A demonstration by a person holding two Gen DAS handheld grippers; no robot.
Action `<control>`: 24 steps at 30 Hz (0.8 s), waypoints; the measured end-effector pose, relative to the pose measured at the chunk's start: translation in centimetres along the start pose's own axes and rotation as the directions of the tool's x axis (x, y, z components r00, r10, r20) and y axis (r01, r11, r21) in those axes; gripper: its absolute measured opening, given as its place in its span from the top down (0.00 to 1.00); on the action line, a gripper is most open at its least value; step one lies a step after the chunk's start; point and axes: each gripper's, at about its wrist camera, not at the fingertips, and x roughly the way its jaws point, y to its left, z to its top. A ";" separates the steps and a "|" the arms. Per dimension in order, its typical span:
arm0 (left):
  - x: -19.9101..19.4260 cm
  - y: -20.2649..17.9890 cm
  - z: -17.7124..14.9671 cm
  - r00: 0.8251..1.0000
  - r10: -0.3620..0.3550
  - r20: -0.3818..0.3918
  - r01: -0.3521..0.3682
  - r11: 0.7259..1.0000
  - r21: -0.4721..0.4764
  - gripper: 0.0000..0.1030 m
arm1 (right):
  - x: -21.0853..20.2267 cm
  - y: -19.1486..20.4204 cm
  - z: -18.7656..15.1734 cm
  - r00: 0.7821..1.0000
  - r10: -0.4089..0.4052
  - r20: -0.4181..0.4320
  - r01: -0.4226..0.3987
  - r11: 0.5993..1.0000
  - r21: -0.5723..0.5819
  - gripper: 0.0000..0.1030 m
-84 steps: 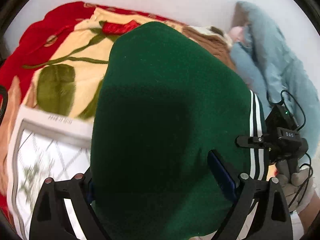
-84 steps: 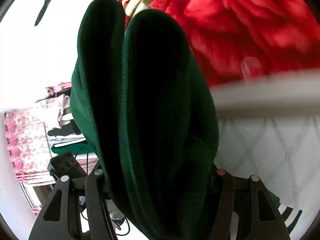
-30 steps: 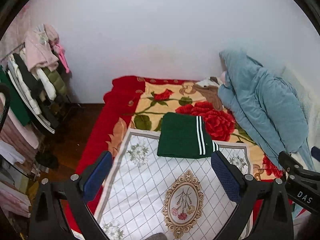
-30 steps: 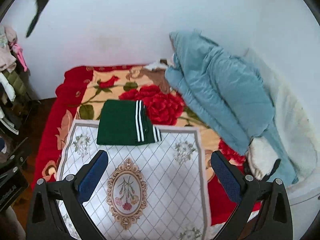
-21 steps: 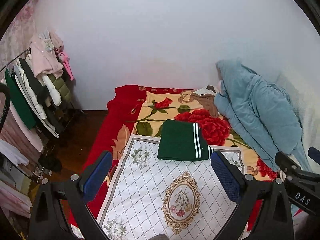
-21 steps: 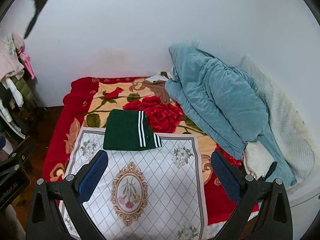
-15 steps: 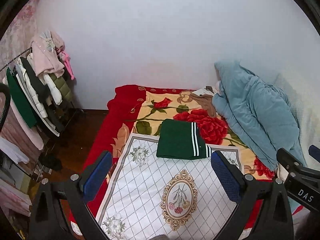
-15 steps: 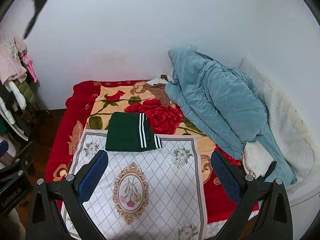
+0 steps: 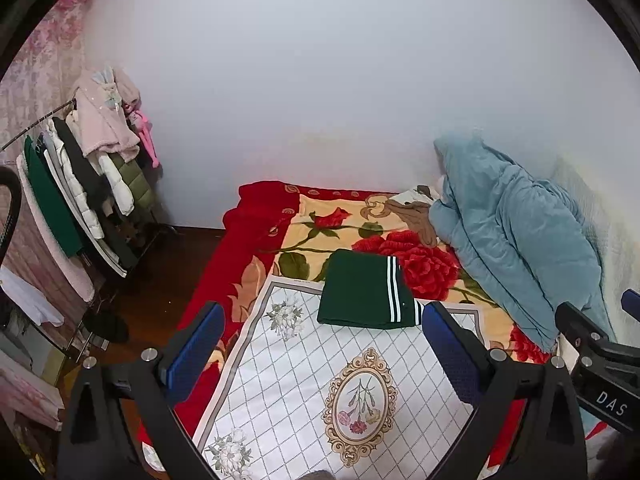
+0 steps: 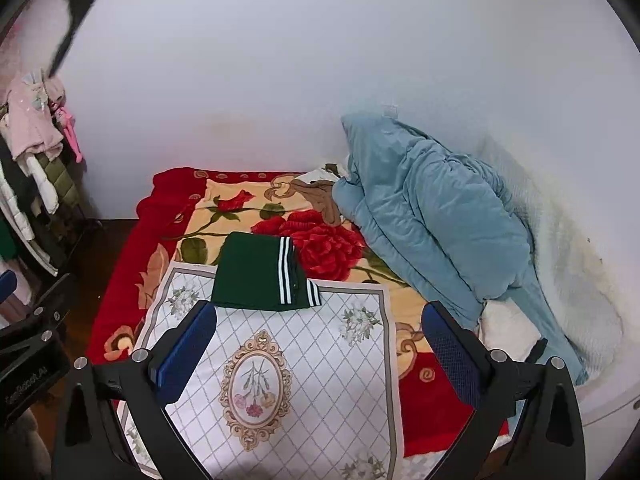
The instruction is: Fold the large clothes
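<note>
I have both grippers held high above the bed, and neither has hold of anything. My left gripper (image 9: 322,346) stands with its jaws spread wide, nothing between the blue pads (image 9: 196,350). My right gripper (image 10: 316,346) is spread just as wide and bare. The green garment (image 9: 366,294) lies folded flat, well ahead of and below both grippers, white stripes along its right side. From the left gripper it sits straight ahead between the fingers; from the right it sits ahead and a little left. Its near edge rests on the white cloth (image 9: 320,392), the far part on the rose blanket (image 9: 320,224). A blue quilt (image 10: 432,216) is heaped to the right, a clothes rack (image 9: 80,200) off to the left.
</note>
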 end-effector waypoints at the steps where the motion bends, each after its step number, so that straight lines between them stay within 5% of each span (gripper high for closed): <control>1: -0.1 0.0 0.0 1.000 0.000 0.001 0.000 1.000 0.000 0.02 | 0.1 0.0 0.1 1.000 0.007 -0.001 -0.007 1.000 -0.004 0.00; 24: -1.4 -0.2 -0.3 1.000 0.004 0.008 -0.004 1.000 0.008 0.02 | 0.0 -0.1 -0.2 1.000 0.011 -0.002 -0.011 1.000 -0.004 0.00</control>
